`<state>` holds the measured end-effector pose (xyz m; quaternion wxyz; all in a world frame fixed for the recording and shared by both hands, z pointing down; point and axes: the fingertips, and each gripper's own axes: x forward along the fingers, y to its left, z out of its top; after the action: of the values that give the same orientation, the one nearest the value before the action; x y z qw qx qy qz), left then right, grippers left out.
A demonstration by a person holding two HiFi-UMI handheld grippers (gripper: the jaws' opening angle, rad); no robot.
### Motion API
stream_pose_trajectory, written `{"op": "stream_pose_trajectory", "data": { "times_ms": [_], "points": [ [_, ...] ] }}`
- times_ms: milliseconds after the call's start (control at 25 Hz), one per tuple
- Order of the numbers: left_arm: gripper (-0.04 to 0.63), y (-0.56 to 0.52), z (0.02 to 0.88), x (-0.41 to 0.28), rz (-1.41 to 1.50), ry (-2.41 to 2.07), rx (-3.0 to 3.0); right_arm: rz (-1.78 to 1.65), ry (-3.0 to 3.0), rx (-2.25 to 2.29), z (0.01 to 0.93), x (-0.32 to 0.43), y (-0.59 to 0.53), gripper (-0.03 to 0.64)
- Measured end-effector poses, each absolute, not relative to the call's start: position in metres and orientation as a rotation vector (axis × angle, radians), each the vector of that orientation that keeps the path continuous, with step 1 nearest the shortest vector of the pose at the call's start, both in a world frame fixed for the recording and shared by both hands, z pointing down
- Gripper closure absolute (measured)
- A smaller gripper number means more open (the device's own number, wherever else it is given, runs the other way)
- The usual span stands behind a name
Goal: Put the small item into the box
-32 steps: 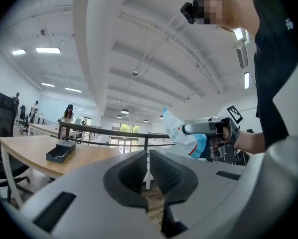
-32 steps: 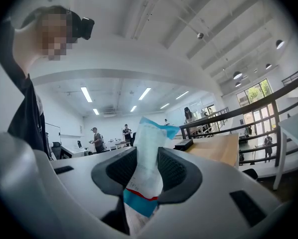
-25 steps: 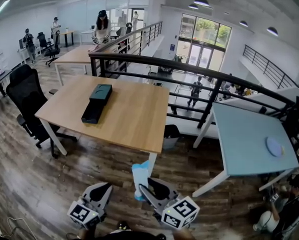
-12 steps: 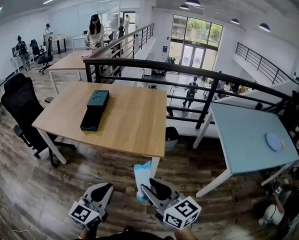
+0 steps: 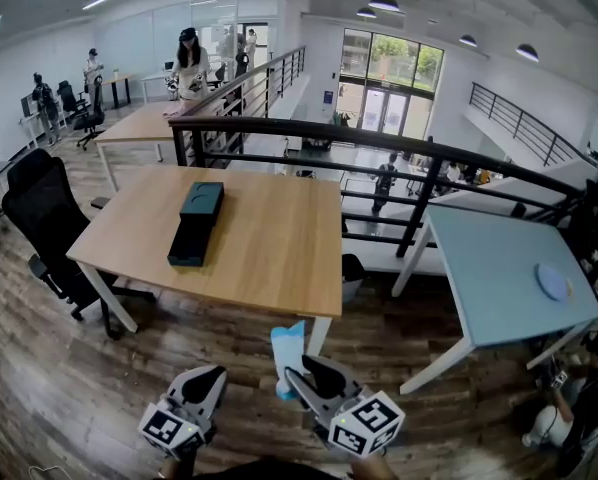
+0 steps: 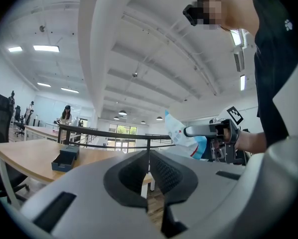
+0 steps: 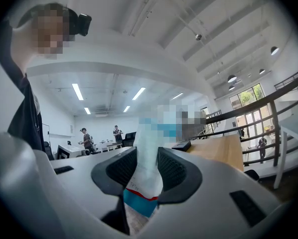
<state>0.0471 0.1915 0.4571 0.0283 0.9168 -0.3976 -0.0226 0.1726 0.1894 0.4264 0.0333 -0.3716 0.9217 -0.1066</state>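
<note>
A dark open box (image 5: pixel 197 226) with its lid beside it lies on the wooden table (image 5: pixel 269 258), and appears far left as the box (image 6: pixel 65 158) in the left gripper view. My right gripper (image 5: pixel 297 383) is shut on a white and blue packet (image 5: pixel 286 353), held low in front of me, short of the table's near edge. The packet (image 7: pixel 148 166) sticks up between the jaws in the right gripper view. My left gripper (image 5: pixel 211 380) hangs beside it with its jaws together and nothing in them; its jaws (image 6: pixel 149 171) meet in its own view.
A black office chair (image 5: pixel 47 213) stands left of the table. A black railing (image 5: pixel 399 163) runs behind it. A pale blue table (image 5: pixel 499 278) with a round plate (image 5: pixel 552 282) stands at right. People work at far desks (image 5: pixel 144 123). Wooden floor (image 5: pixel 69 388) lies between me and the table.
The view has shifted slightly, with the table a little closer. Both grippers stay low in front, the right one still holding the packet.
</note>
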Motion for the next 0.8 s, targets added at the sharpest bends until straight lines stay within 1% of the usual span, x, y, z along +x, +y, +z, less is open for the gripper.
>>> {"op": "stream_pose_trajectory", "data": {
  "times_ms": [280, 800],
  "points": [
    [0.572, 0.187, 0.465, 0.010, -0.069, -1.293, 2.786, -0.326, 2.861, -1.098, 0.427, 0.140, 0.181, 0.482],
    [0.572, 0.172, 0.474, -0.002, -0.076, -1.322, 2.732, -0.372, 2.897, -1.058, 0.434, 0.124, 0.156, 0.482]
  ]
}}
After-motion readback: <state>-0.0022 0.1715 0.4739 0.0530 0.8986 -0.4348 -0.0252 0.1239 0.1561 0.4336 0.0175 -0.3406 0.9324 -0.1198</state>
